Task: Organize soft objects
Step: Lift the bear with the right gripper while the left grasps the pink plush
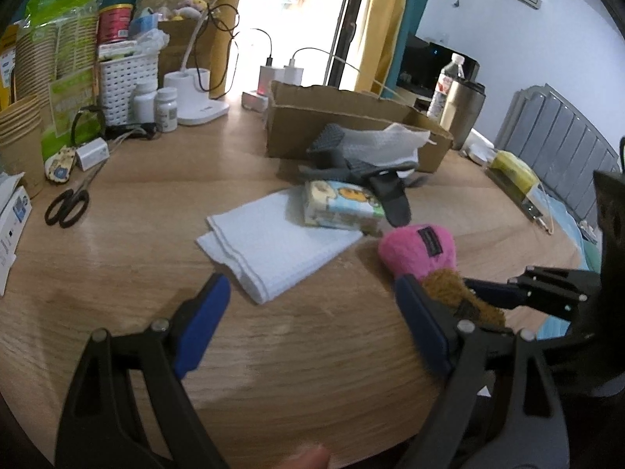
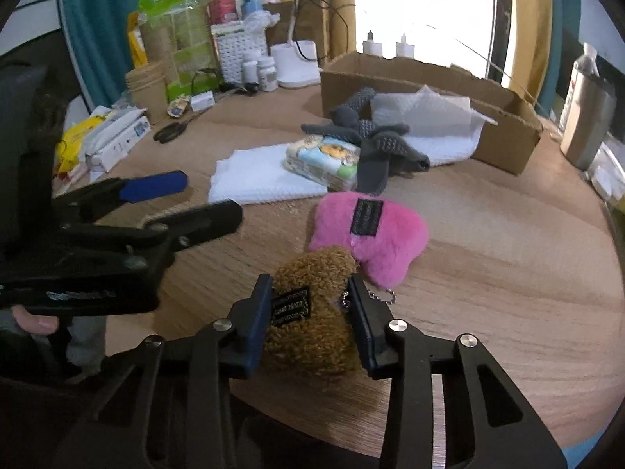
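My right gripper (image 2: 310,291) is shut on a brown plush toy (image 2: 312,324) near the table's front edge; the toy also shows in the left wrist view (image 1: 457,293). A pink plush toy (image 2: 371,230) lies just beyond it, also in the left wrist view (image 1: 420,250). My left gripper (image 1: 312,293) is open and empty, low over the table, just short of a folded white towel (image 1: 273,242). It also shows in the right wrist view (image 2: 187,195). A printed tissue pack (image 2: 324,160) and grey socks (image 2: 375,144) lie by an open cardboard box (image 2: 504,133).
Scissors (image 1: 66,207), paper cups (image 1: 19,136), pill bottles (image 1: 156,105), a white basket (image 1: 127,78) and a lamp base (image 1: 199,105) crowd the back left. A steel flask (image 2: 586,117) stands at the right. White cloths (image 2: 429,117) spill from the box.
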Motion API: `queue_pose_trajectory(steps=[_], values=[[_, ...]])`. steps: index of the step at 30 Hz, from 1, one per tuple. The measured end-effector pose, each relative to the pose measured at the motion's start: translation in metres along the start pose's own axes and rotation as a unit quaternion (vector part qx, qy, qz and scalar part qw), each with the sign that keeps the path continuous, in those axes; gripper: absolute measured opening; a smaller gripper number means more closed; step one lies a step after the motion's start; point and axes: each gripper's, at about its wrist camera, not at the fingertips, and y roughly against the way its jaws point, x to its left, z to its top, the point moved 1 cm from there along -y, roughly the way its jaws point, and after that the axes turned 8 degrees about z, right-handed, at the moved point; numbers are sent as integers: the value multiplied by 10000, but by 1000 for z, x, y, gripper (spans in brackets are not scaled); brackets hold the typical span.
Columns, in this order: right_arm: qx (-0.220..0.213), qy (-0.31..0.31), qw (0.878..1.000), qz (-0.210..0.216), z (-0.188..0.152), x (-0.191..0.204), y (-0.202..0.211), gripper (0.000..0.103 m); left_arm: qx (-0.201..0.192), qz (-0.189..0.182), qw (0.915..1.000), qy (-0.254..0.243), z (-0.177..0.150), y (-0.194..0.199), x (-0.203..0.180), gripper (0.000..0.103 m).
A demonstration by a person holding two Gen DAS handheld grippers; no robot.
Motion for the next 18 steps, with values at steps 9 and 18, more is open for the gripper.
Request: queue_pose_trajectory(steps=[9,18], values=[[-650,-161,9976,-194,19,-17,40,39,-38,-126,9999,-87,0,-5,-13,88],[-1134,-762,9852,-1030,23,-66,73,39,-142,-424,9978,-489,19,-16,-48,88]])
